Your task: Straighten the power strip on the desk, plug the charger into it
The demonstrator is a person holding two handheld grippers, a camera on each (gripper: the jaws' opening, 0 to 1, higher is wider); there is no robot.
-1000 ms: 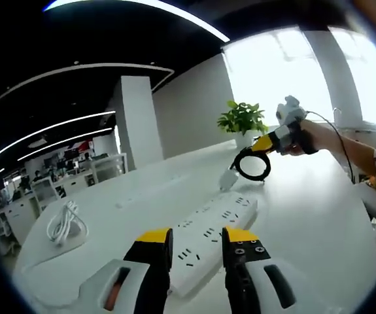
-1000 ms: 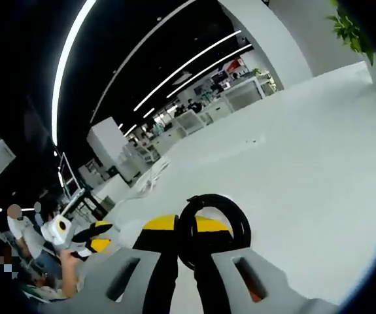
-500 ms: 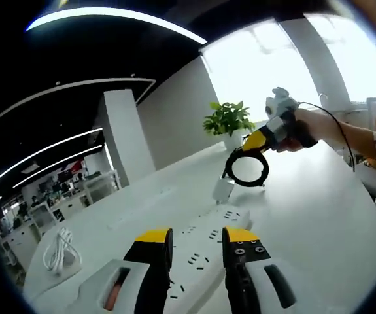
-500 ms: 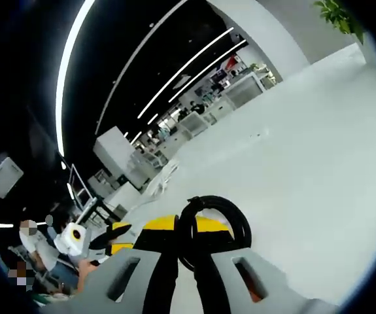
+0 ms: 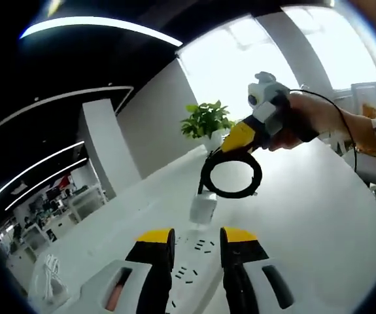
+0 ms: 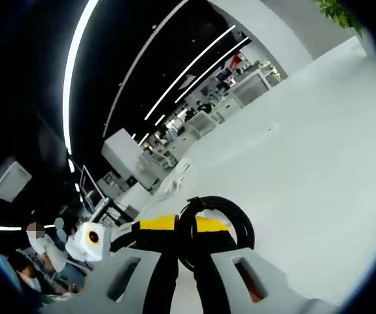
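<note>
The right gripper [image 5: 230, 145] has its jaws closed on the coiled black cable [image 6: 215, 230], and the white charger [image 5: 204, 209] dangles above the white power strip [image 5: 191, 271] on the white worktop [image 5: 318, 216]. The left gripper [image 5: 197, 237] stands over the strip with jaws parted, holding nothing. No writing is legible.
</note>
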